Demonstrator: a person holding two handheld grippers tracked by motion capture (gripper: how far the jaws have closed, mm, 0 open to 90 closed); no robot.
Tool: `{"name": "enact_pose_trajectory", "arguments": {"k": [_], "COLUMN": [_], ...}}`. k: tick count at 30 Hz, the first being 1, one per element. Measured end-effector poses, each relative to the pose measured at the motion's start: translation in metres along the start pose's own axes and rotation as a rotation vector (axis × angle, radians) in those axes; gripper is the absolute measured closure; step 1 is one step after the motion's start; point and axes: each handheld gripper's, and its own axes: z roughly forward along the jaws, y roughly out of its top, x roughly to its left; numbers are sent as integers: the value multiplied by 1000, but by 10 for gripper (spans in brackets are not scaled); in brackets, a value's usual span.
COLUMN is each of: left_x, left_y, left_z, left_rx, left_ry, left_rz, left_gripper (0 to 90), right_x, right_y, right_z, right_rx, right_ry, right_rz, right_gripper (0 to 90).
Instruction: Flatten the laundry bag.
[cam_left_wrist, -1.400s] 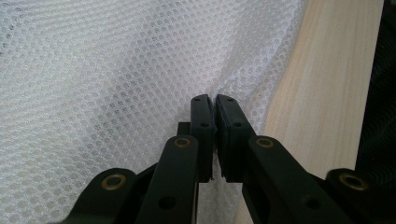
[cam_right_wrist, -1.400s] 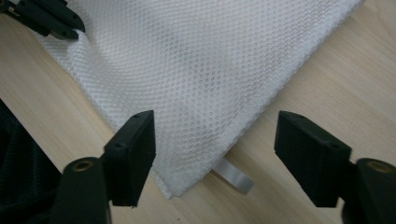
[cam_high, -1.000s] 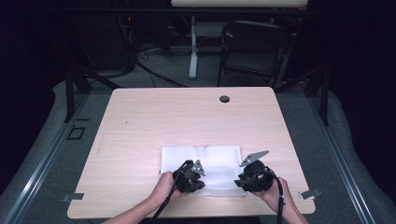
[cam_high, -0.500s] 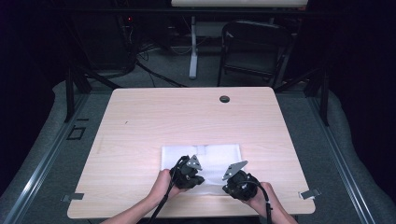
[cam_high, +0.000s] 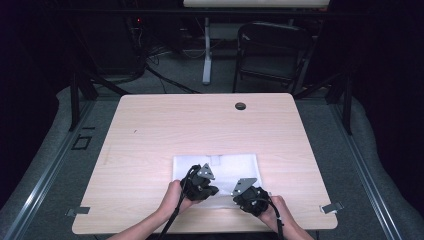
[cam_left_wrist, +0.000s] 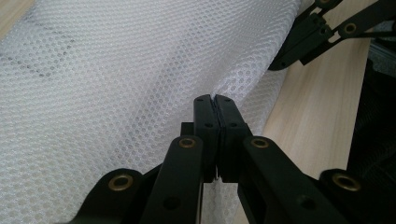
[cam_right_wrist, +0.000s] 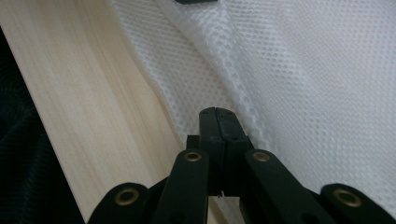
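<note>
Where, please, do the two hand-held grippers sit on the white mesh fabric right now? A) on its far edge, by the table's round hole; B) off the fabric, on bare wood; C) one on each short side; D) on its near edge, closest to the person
D: in the high view the left hand-held gripper and the right hand-held gripper both sit at the near edge of the white mesh fabric, far from the round hole.

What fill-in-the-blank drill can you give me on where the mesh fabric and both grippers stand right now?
1. The white mesh fabric lies on the wooden ____.
2. The left gripper has its jaws ____ on the fabric's edge.
3. The right gripper pinches the fabric near the table's ____ edge in the high view.
4. Near the table's far edge sits a small dark round ____.

Missing words: table; shut; near; hole
</note>
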Motion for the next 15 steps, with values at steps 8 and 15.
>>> {"name": "enact_pose_trajectory", "arguments": {"k": [8, 15], "left_x": [0, 2], "left_y": [1, 1], "left_z": [-2, -6], "left_rx": [-17, -35], "left_ry": [5, 10], "left_rz": [-9, -19], "left_gripper": [892, 892], "right_x": [-3, -6], "right_y": [-2, -2], "right_z": [12, 12], "right_rx": [57, 57], "right_ry": [26, 59], "right_rz": [21, 36], "right_gripper": [900, 900]}}
